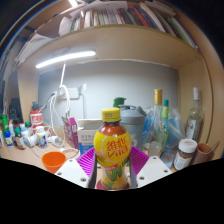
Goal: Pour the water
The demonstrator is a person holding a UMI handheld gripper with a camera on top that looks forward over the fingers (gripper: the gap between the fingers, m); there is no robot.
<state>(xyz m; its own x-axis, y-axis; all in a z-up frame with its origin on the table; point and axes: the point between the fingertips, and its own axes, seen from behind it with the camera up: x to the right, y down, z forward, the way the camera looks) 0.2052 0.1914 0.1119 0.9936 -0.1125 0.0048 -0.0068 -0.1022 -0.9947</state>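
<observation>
Many bottles (172,125) crowd the desk (60,150) under a bookshelf (120,20); the claw (113,172) grips a yellow-capped drink bottle (113,148).

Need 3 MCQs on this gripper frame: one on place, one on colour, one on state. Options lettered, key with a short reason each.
1. Where is the clear plastic bottle of orange drink with the yellow cap?
A. between the gripper's fingers
B. on the upper shelf
C. lying beside the white cable

2. What colour is the small plastic cup standing beside the gripper's fingers?
A. blue
B. orange
C. black

3. What state is the bottle in?
A. upright, capped
B. tipped over, uncapped
C. upside down

Key: 1 A, the gripper has its magenta pads on either side of the bottle. 2 B, the cup is plainly orange. 3 A, the bottle stands vertical with the yellow cap on top.
</observation>
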